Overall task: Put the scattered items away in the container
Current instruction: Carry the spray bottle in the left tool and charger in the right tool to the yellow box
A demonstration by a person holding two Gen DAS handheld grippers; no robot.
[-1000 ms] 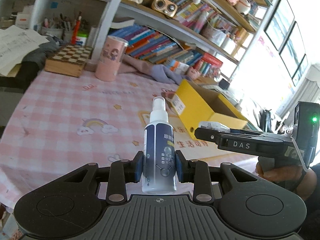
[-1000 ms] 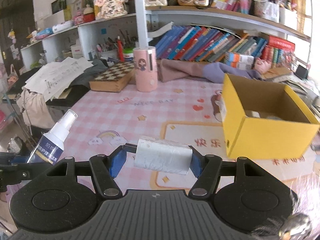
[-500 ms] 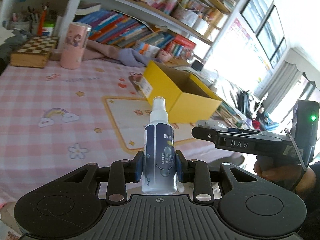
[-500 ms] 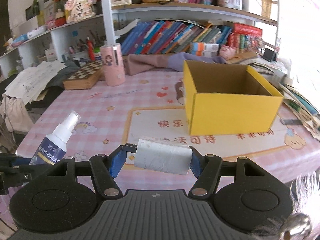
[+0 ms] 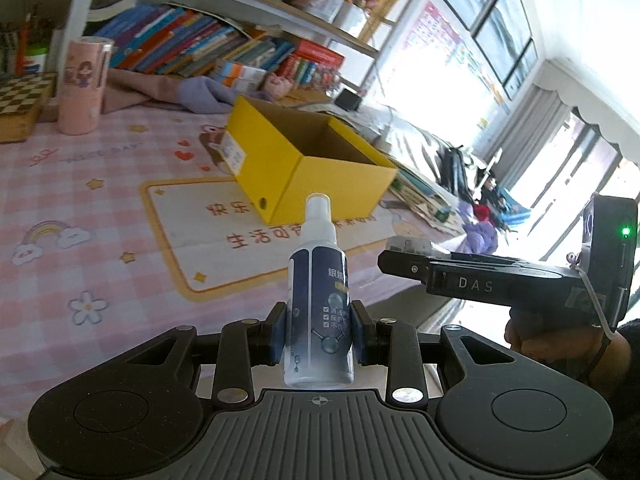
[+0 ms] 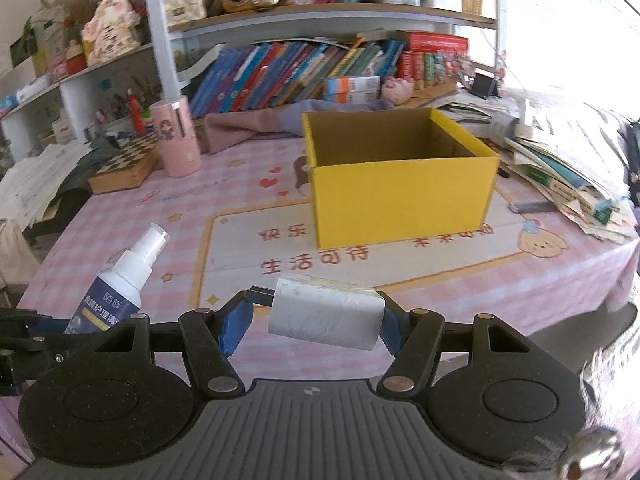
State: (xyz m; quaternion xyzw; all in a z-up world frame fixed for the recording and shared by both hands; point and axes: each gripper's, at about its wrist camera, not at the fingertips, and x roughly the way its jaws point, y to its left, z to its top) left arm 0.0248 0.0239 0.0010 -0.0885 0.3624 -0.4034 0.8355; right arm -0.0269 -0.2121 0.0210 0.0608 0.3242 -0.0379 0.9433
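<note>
My left gripper point(image 5: 319, 332) is shut on a navy and white spray bottle point(image 5: 319, 312), which stands upright between the blue pads; the same spray bottle point(image 6: 120, 288) shows at the left of the right wrist view. My right gripper point(image 6: 310, 322) is shut on a white roll point(image 6: 325, 318) held sideways across its pads. An open yellow cardboard box point(image 6: 400, 184) stands ahead on the pink checked tablecloth; the box point(image 5: 308, 164) lies beyond the bottle in the left wrist view. The right gripper's side point(image 5: 472, 274) and the hand that holds it appear at the right there.
A pink cylinder point(image 6: 176, 140) and a wooden chessboard point(image 6: 128, 164) stand at the far left. Folded cloth point(image 6: 256, 124) lies behind the box, under shelves of books. Stacked papers and books point(image 6: 560, 164) crowd the table's right edge.
Both views have swung toward the yellow box, which now sits nearer the middle and looks larger. Both grips are unchanged.
</note>
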